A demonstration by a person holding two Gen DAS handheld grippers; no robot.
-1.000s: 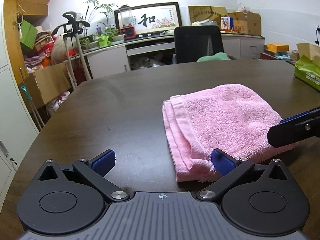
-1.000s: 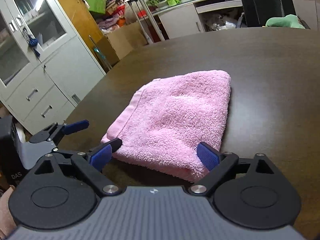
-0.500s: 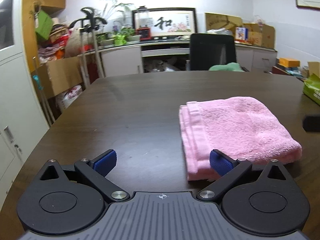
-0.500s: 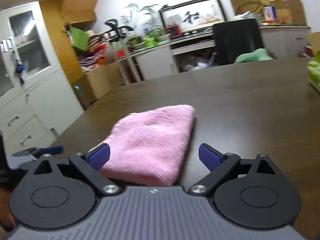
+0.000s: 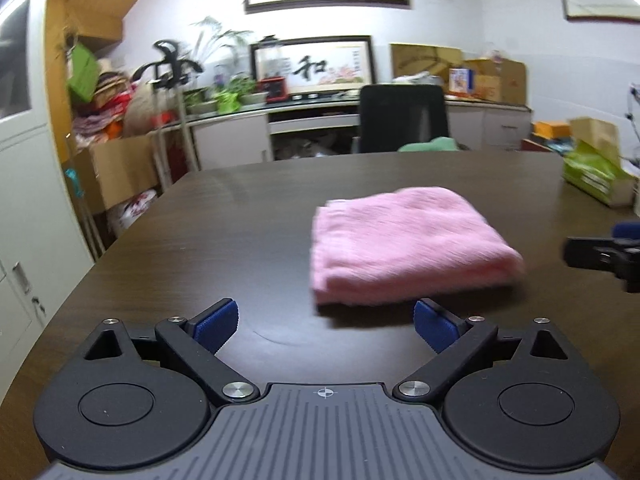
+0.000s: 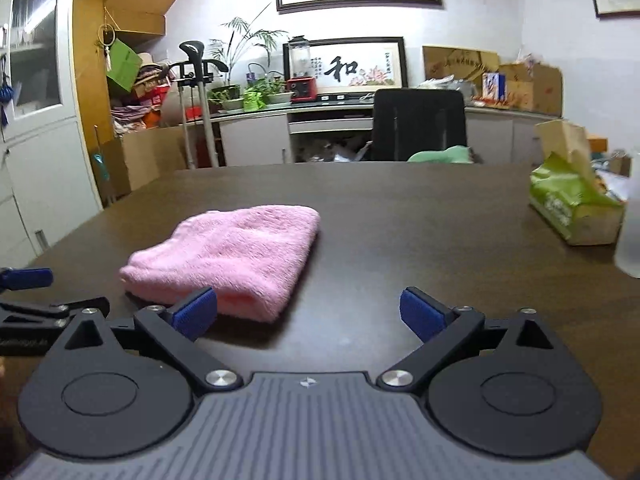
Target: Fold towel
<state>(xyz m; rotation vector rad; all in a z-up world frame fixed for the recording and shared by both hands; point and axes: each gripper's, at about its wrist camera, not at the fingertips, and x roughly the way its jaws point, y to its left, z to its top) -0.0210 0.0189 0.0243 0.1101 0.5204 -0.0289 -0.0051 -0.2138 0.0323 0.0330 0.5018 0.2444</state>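
A pink towel [image 5: 404,244] lies folded into a thick rectangle on the dark wooden table [image 5: 240,216]. It also shows in the right wrist view [image 6: 236,256]. My left gripper [image 5: 326,326] is open and empty, just short of the towel's near edge. My right gripper [image 6: 308,312] is open and empty, near the towel's right near corner, not touching it. The right gripper's tip shows at the right edge of the left wrist view [image 5: 604,256]. The left gripper shows at the left edge of the right wrist view [image 6: 28,292].
A green tissue pack [image 6: 572,204] and a translucent bottle [image 6: 630,236] stand at the table's right side. A black office chair [image 6: 418,124] stands behind the far edge. Cabinets [image 6: 40,152], boxes and plants line the walls.
Both grippers have pulled back from the towel and levelled out. The right gripper has moved off the towel to its right. The towel lies still, folded.
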